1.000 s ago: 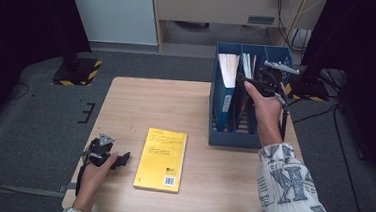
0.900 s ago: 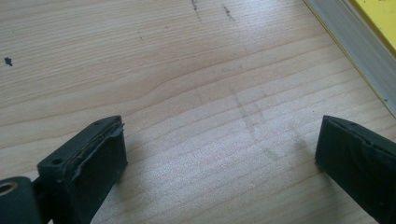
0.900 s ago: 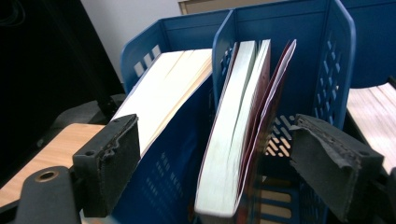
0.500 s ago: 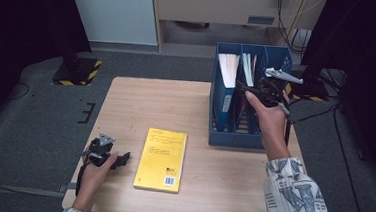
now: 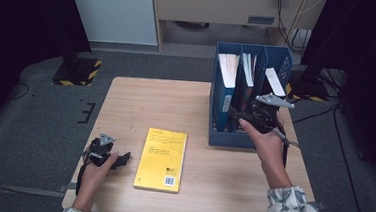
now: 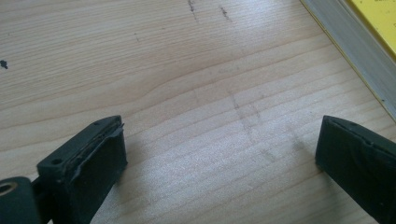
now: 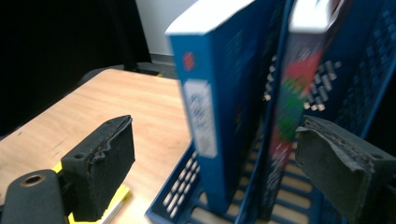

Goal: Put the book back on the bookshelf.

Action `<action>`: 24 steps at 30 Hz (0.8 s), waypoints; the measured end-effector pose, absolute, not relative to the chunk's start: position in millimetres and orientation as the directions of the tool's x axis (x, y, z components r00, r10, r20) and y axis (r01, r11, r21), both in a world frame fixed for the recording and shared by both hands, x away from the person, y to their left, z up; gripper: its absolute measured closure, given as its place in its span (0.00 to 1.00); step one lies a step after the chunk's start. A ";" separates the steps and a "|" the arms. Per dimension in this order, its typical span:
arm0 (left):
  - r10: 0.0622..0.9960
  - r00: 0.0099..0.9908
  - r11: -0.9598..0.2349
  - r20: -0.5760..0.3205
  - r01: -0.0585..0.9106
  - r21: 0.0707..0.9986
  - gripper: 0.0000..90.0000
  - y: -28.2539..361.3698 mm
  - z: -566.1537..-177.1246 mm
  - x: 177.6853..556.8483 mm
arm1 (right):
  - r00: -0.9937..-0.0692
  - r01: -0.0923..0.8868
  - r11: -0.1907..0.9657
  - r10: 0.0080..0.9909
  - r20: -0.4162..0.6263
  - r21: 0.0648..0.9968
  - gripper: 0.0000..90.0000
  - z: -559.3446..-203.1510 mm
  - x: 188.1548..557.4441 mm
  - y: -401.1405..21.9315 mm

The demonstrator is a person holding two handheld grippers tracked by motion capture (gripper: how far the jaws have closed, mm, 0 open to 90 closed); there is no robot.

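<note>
right gripper (image 5: 235, 115) – jaws wide, empty, at rack (image 5: 246, 140) front | left gripper (image 5: 122, 157) – jaws apart, left of book (image 5: 161, 159)

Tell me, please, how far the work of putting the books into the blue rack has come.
Done: books already stand upright in the blue file rack, a blue-spined book in its left slot. In hand: nothing; the right gripper is at the rack's front, jaws open around no book, and the left gripper rests open on the table. Left: the yellow book lies flat on the table, not yet picked up.
</note>
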State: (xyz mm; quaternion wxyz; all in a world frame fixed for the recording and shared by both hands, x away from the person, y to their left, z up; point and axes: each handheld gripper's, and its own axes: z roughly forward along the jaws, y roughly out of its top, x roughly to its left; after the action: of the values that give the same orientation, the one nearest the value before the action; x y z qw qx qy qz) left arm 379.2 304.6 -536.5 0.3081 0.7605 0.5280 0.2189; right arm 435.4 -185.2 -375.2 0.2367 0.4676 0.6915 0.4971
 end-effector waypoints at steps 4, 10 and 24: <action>0.938 0.347 -0.252 0.006 0.668 0.700 0.01 304.7 -536.5 379.3 | -0.485 0.421 0.077 0.861 0.152 0.904 0.12 -388.0 425.9 -179.0; 0.938 0.347 -0.251 0.004 0.668 0.701 0.01 304.7 -536.5 378.5 | -0.516 0.412 0.080 0.841 0.160 0.908 0.12 -399.5 415.7 -170.4; 0.949 0.312 -0.190 -0.047 0.684 0.705 0.02 307.6 -534.8 376.9 | -0.559 0.442 0.125 0.813 0.164 0.888 0.12 -430.6 398.6 -148.8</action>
State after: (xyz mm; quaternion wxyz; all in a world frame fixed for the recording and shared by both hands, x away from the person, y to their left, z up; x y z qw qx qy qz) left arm 376.9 307.6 -534.8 0.3219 0.7434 0.5490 0.2060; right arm 398.6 -148.8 -430.6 0.1849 0.4315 0.7267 0.5015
